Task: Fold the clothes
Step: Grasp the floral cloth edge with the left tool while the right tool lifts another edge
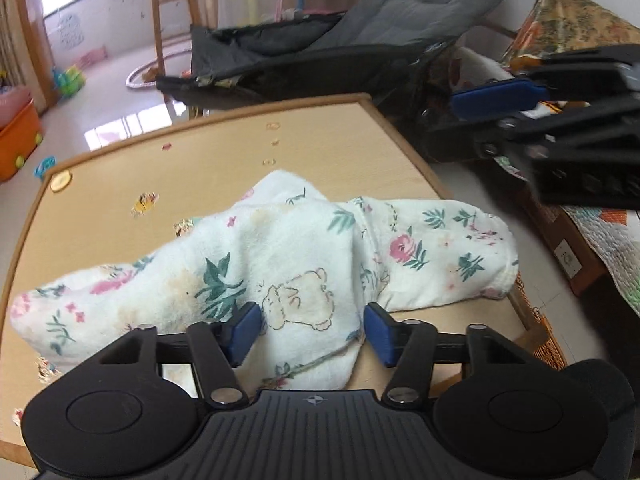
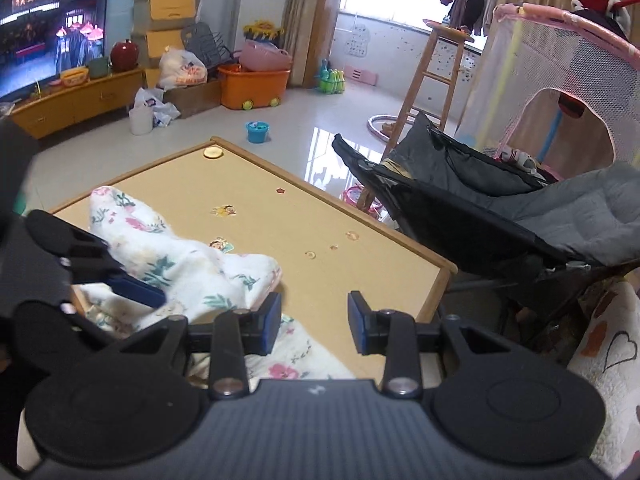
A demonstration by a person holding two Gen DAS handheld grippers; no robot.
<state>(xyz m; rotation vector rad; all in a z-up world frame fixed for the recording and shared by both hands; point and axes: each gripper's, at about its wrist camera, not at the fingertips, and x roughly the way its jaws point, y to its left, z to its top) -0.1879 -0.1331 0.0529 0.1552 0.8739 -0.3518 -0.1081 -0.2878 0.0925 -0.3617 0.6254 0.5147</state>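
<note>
While still crumpled: floral garment (image 1: 280, 264), heaped mid-table (image 1: 120, 184), unfolded.
Left gripper (image 1: 312, 328): pads apart, straddling cloth, not clamping.
Right gripper (image 2: 314, 320): apart, empty, at garment's edge.
Remaining: entire fold.

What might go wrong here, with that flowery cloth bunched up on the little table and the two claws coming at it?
1. The left claw straddles a thick hump of the floral cloth; closing there may pinch several layers at once, so the fold could come out lumpy.
2. The right claw is open over bare table beside the cloth's end, so it may close on nothing.
3. The cloth lies near the table's edge; a tug might drag it off.
</note>
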